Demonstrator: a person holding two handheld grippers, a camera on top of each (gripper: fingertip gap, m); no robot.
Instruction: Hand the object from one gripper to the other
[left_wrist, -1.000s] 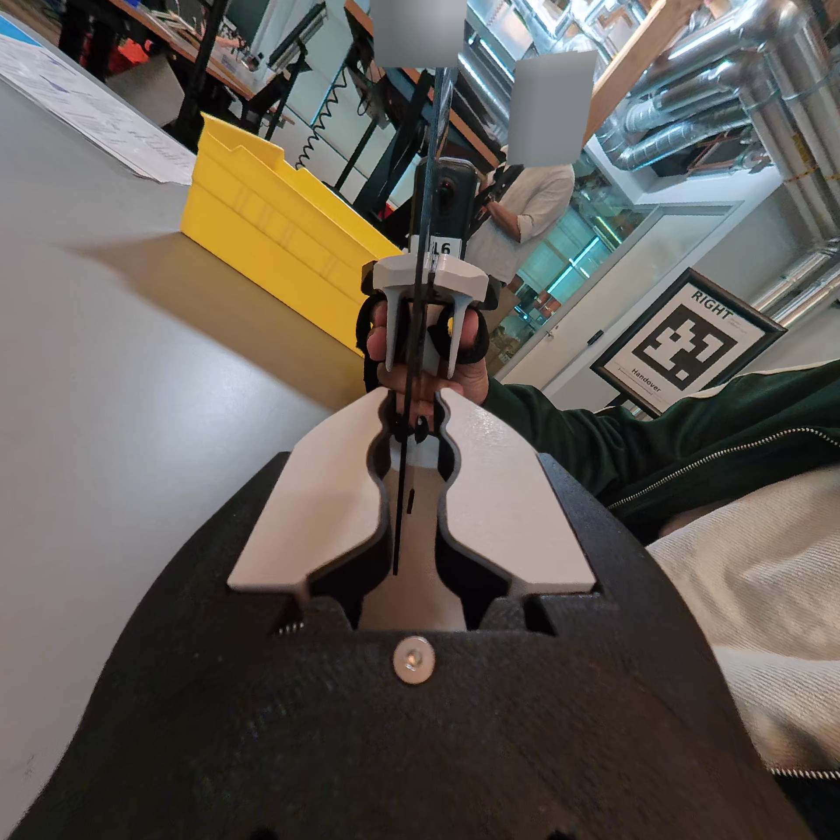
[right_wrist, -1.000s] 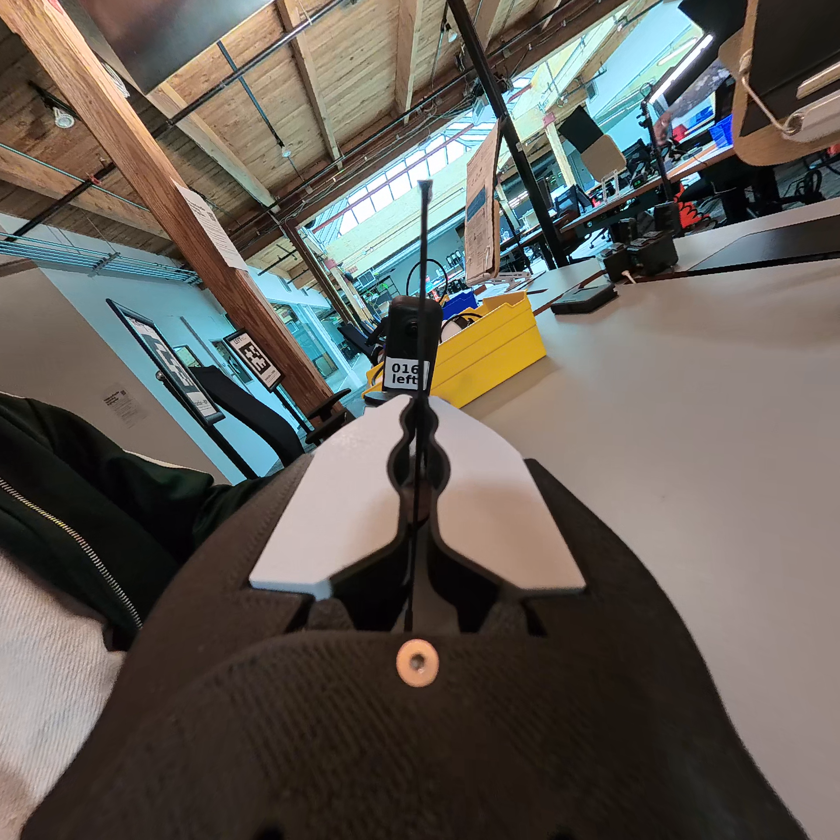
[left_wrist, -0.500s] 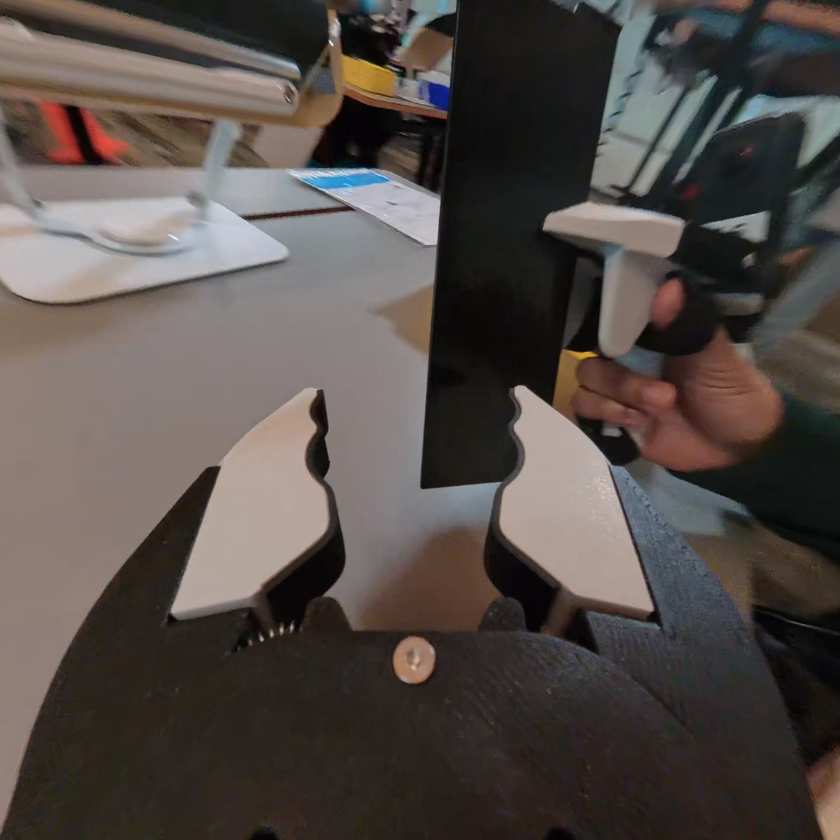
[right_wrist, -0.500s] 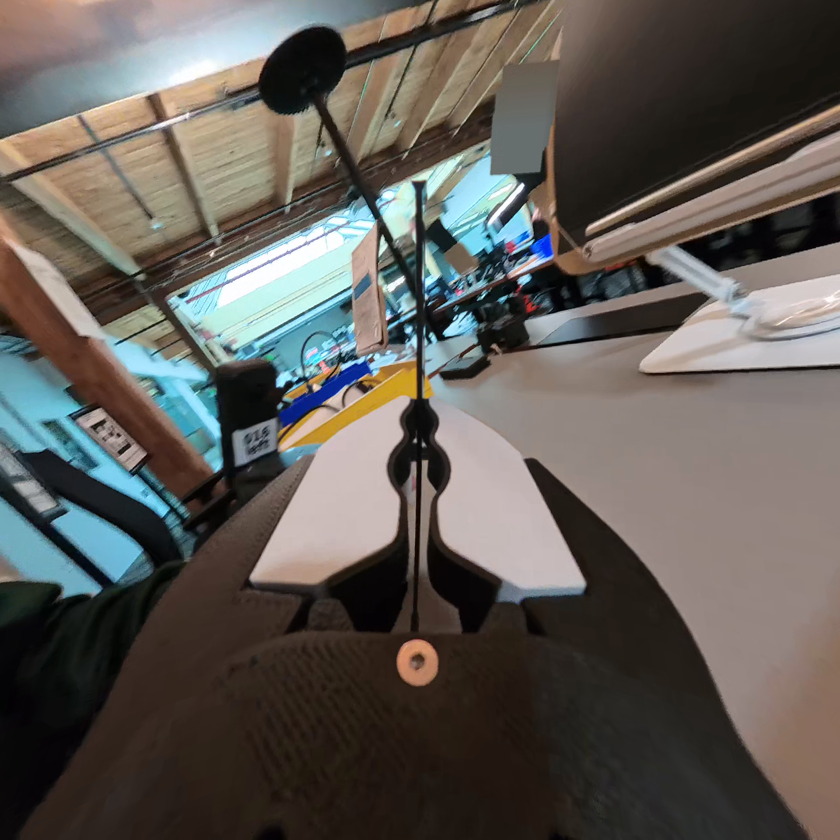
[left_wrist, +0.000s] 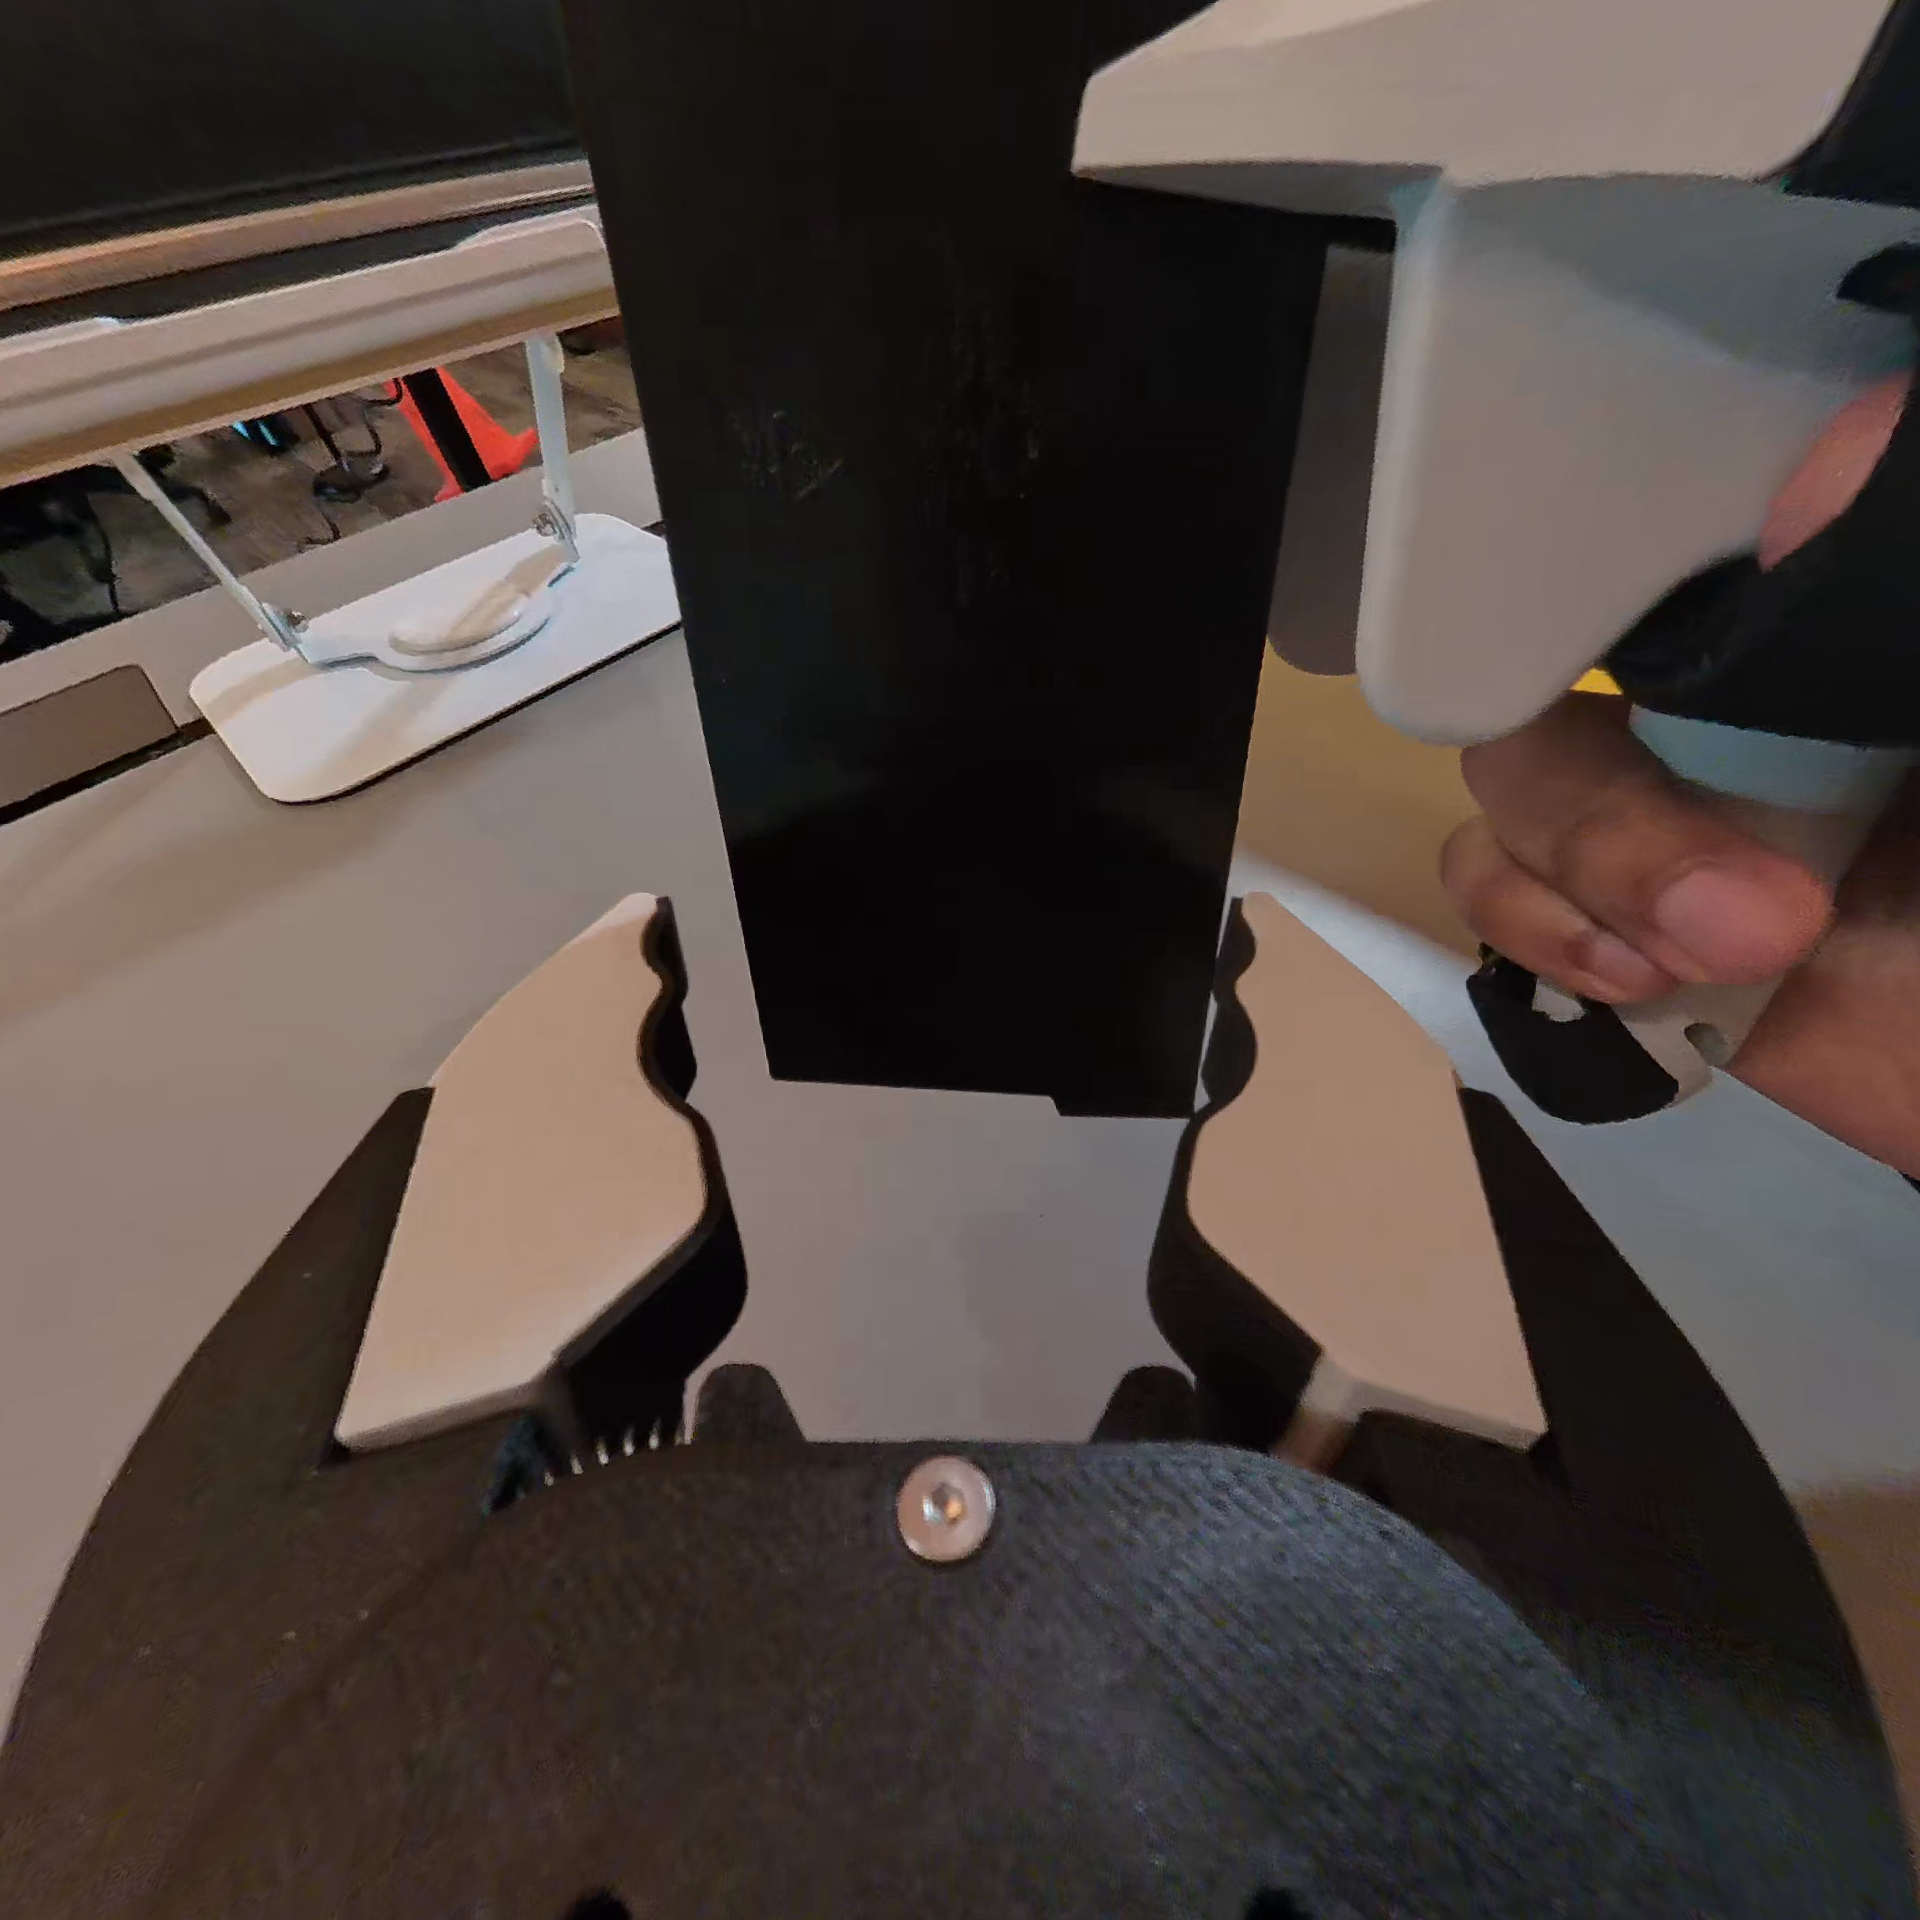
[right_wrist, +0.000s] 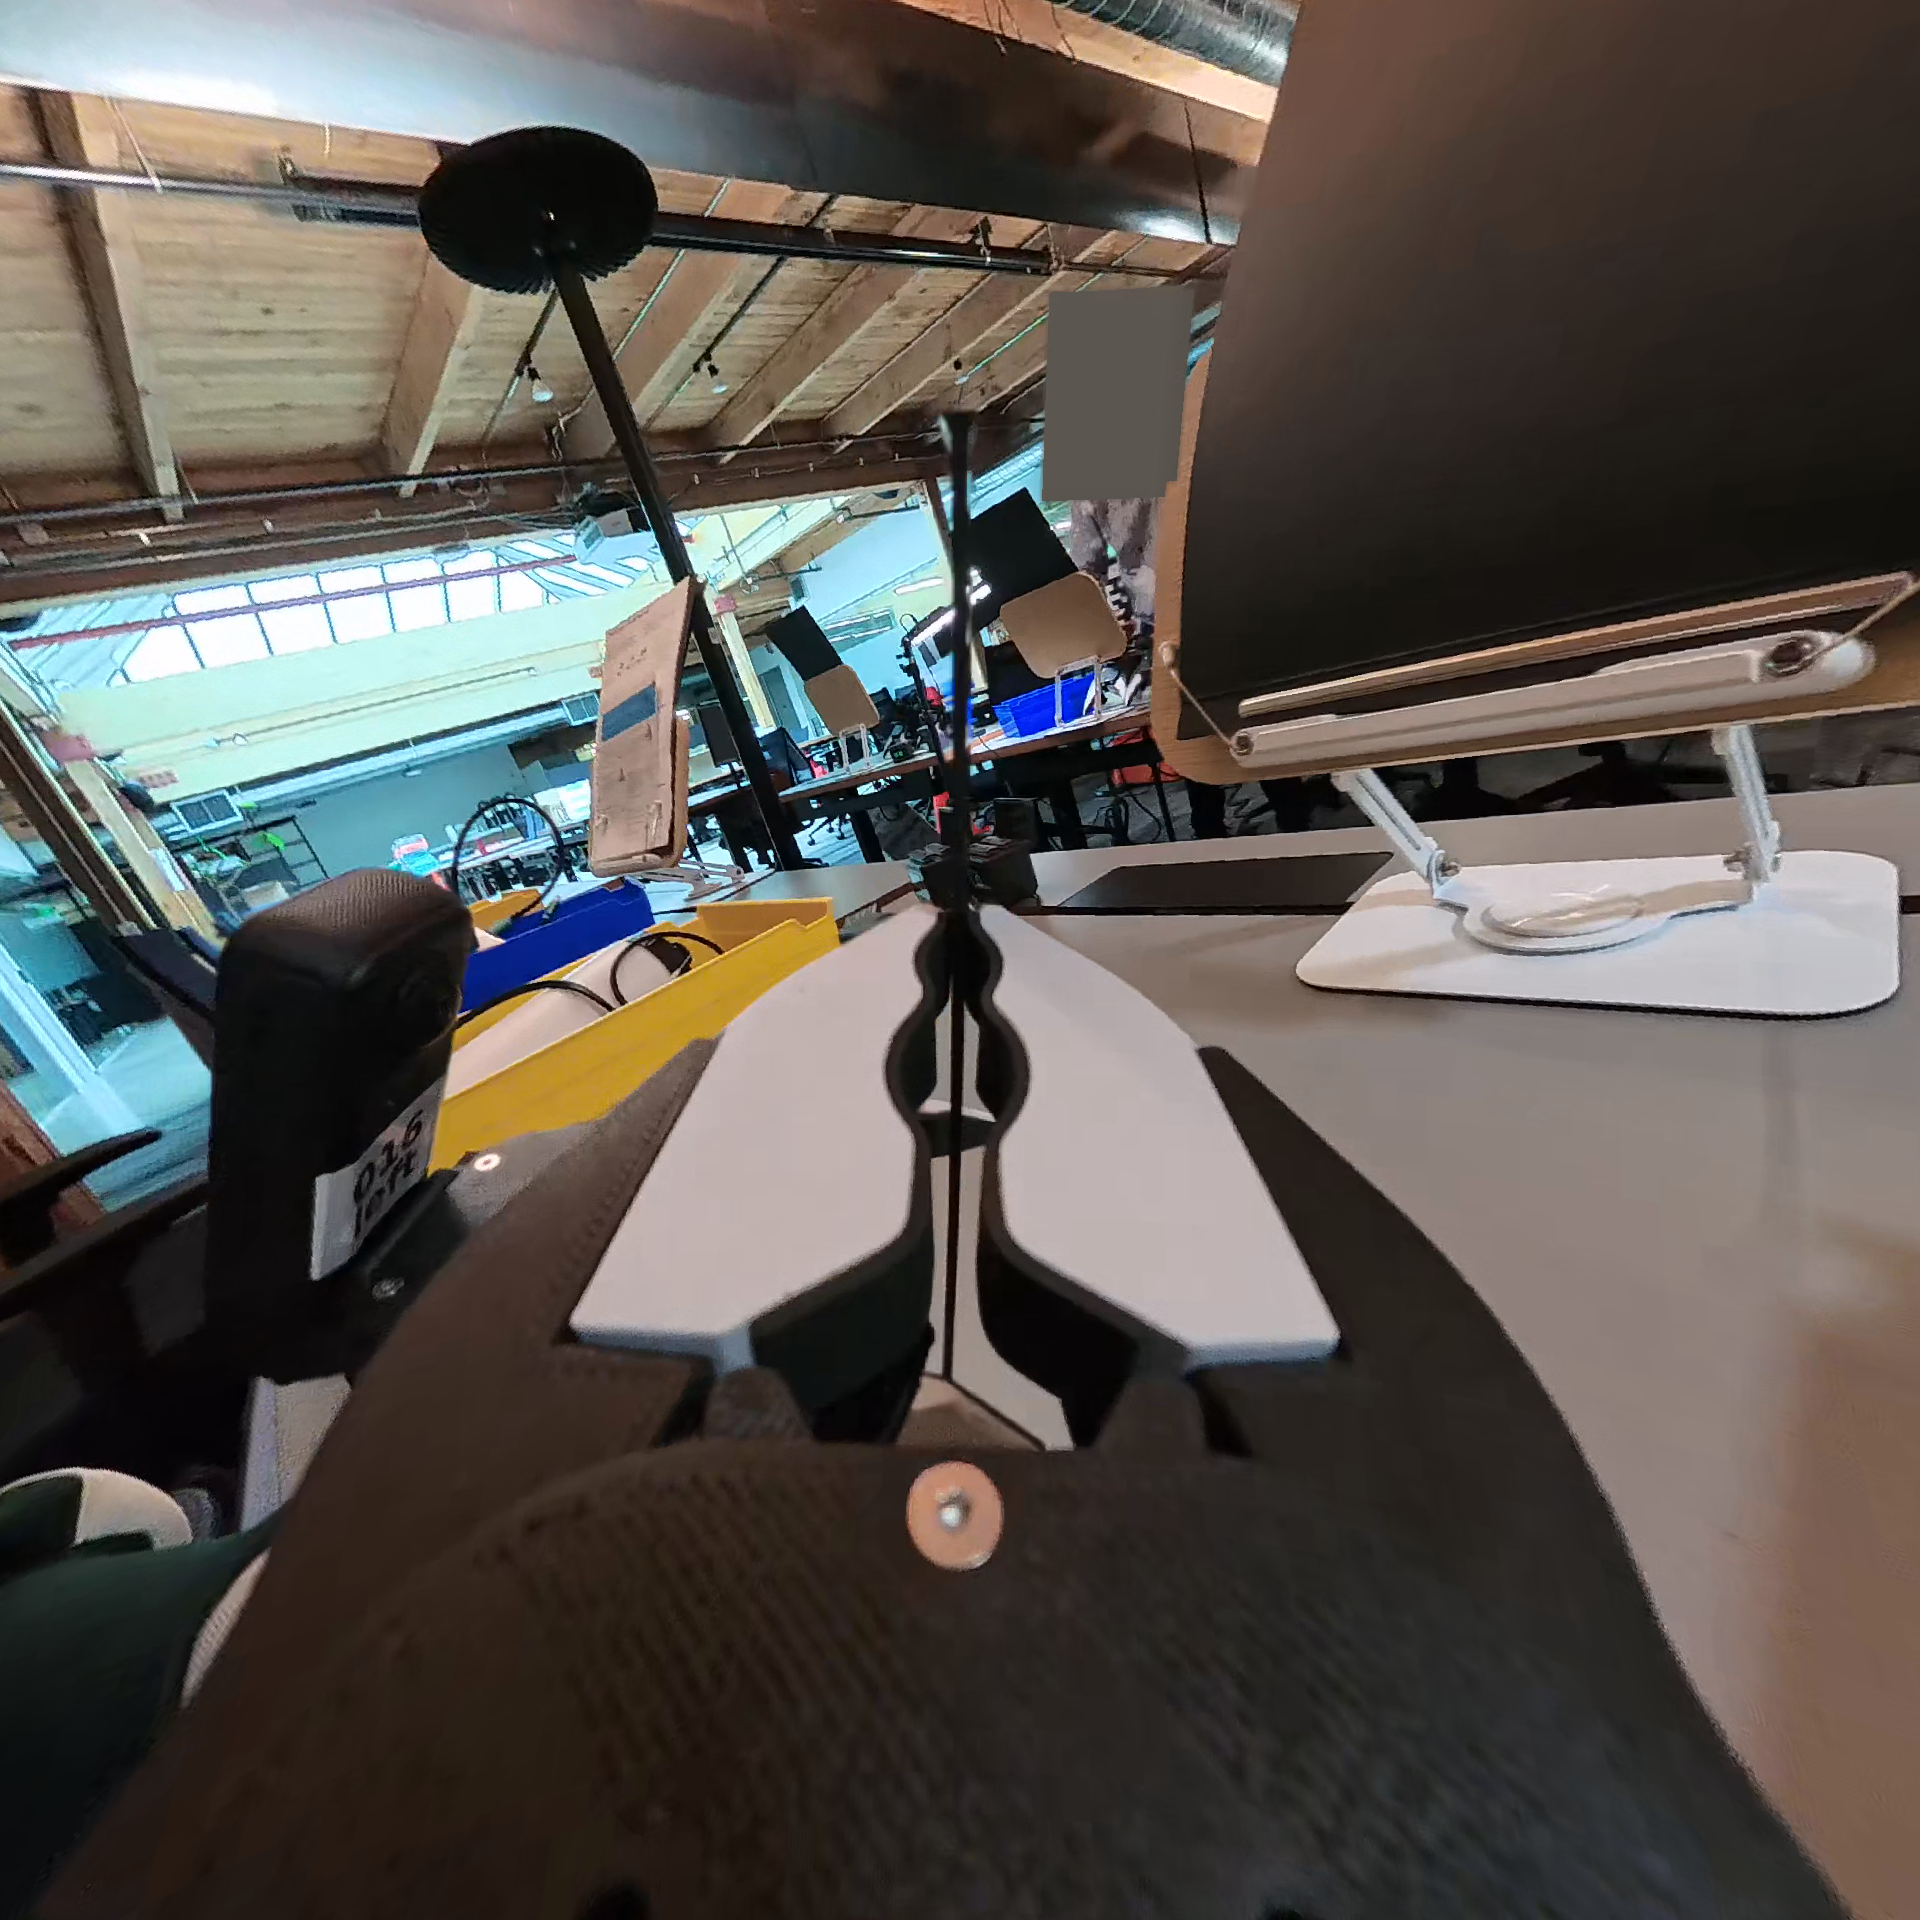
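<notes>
Open workshop with timber-beamed ceiling (right_wrist: 260, 312); broad matte grey tabletop (left_wrist: 208, 1039) carries a white laptop stand (right_wrist: 1600, 935) and a yellow plastic bin (right_wrist: 644, 1018). Thin flat black rectangular plate (left_wrist: 977, 623), upright above the table, is clamped edge-on in the right gripper (right_wrist: 954, 935). Left gripper (left_wrist: 945, 925) stands wide, plate's lower end between its fingers, right edge near one finger; contact indeterminate.

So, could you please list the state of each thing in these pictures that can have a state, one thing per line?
Thin flat black rectangular plate: held upright, lower end between the left jaws, apart from both.
Left gripper: open.
Right gripper: shut on the plate's edge.
Yellow plastic bin: open-topped, on the table, cables inside.
White metal laptop stand: raised, carrying a board.
</notes>
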